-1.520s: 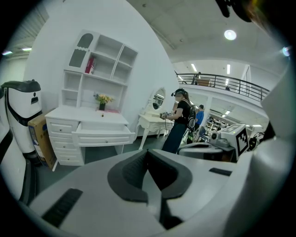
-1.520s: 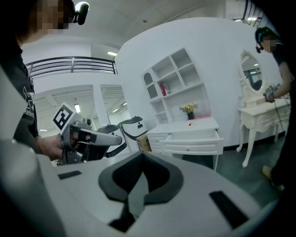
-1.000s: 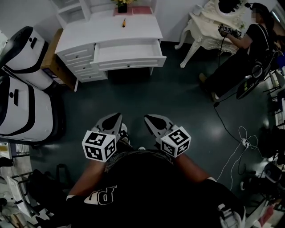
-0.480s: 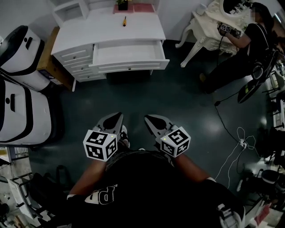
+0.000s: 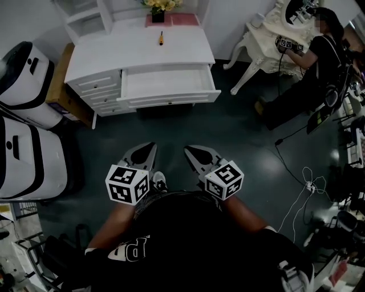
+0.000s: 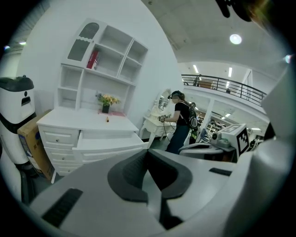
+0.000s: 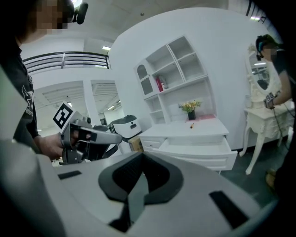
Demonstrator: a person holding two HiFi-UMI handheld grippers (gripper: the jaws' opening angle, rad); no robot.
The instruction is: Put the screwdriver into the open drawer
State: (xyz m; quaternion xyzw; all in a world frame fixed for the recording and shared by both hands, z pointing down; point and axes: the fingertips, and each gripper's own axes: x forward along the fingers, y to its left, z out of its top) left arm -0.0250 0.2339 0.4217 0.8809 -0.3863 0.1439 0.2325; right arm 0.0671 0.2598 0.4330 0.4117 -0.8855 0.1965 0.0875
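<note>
The screwdriver (image 5: 161, 38), small with a yellow-orange handle, lies on top of the white desk (image 5: 102, 54), far ahead of me. It also shows as a small speck in the left gripper view (image 6: 107, 119) and the right gripper view (image 7: 191, 125). Below the desk top the open drawer (image 5: 168, 85) is pulled out and looks empty. My left gripper (image 5: 149, 147) and right gripper (image 5: 188, 150) are held side by side close to my body, over the dark floor. Both are shut with nothing in them.
Two big white machines (image 5: 25, 68) (image 5: 28, 151) and a cardboard box (image 5: 63, 74) stand left of the desk. A person (image 5: 316, 63) works at a cream dressing table (image 5: 268, 31) at the right. Cables (image 5: 308, 179) trail over the floor there. A flower vase (image 5: 158, 12) stands behind the screwdriver.
The desk and drawer have slid lower and grown slightly in the head view as I come closer. Both grippers keep their place in the view and stay shut.
</note>
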